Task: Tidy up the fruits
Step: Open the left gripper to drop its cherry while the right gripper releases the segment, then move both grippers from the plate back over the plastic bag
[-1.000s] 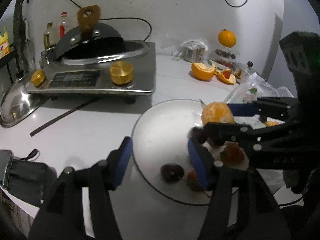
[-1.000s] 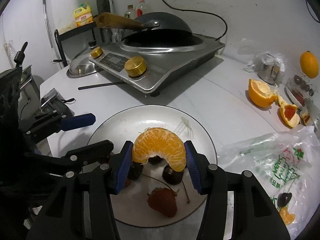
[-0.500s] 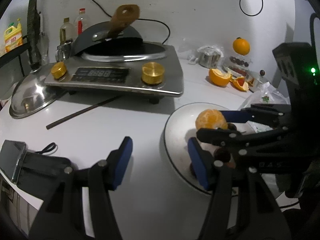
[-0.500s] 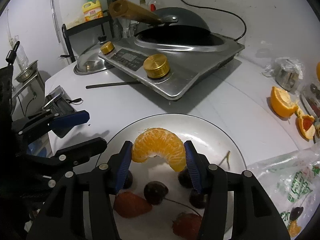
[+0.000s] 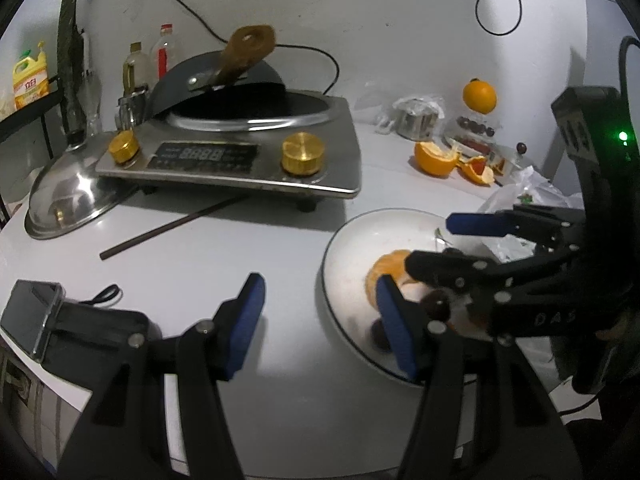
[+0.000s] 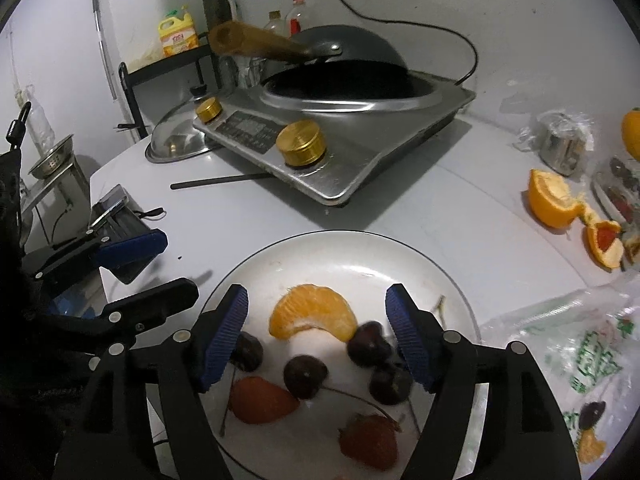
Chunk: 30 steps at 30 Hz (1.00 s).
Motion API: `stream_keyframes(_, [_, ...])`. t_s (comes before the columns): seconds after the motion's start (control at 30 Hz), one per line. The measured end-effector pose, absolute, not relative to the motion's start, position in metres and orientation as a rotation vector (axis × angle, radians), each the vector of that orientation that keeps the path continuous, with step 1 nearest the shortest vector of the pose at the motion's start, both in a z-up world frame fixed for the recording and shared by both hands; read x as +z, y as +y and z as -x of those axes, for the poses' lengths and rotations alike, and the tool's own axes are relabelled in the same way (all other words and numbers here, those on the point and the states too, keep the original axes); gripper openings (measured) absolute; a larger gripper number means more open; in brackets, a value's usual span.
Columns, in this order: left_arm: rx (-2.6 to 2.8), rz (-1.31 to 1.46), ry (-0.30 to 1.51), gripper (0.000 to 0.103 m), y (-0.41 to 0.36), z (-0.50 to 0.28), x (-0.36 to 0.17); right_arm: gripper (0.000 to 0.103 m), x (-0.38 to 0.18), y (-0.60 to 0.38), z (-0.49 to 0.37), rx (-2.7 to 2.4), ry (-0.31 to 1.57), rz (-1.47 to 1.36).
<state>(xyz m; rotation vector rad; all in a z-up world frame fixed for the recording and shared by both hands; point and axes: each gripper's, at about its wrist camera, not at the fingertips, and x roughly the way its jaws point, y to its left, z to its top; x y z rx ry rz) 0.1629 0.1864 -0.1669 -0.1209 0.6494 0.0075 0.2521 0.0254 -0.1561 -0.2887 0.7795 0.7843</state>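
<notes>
My right gripper (image 6: 316, 312) hangs over the white plate (image 6: 340, 248), its fingers (image 6: 224, 332) spreading apart; the peeled orange piece (image 6: 314, 314) lies on the plate between them, touched by neither pad. Dark cherries (image 6: 304, 376) and two strawberries (image 6: 260, 400) sit just nearer on the same plate. My left gripper (image 5: 320, 316) hovers over the white surface (image 5: 240, 240) at the plate's left edge, fingers (image 5: 244, 320) partly spread with nothing between them. Farther back stand an induction cooker (image 5: 240, 156) with a wok, and to the right orange peel (image 6: 552, 200) and a plastic bag (image 6: 580, 340)
</notes>
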Motion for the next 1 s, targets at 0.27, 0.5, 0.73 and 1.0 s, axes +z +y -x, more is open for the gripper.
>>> stream_keyframes(0.27, [-0.016,0.099,0.638,0.059,0.164,-0.159,-0.156,0.074,-0.141,-0.012,-0.241,0.734,0.745,0.269])
stream_keyframes(0.5, [-0.042,0.076,0.630,0.059,0.138,-0.157,-0.147,0.074,-0.131,-0.043,-0.233,0.703,0.724,0.245])
stream_keyframes(0.73, [-0.059,0.056,0.627,0.059,0.113,-0.156,-0.139,0.074,-0.125,-0.071,-0.226,0.684,0.705,0.220])
stream_keyframes(1.0, [-0.072,0.036,0.629,0.059,0.086,-0.157,-0.133,0.074,-0.120,-0.104,-0.224,0.654,0.683,0.188])
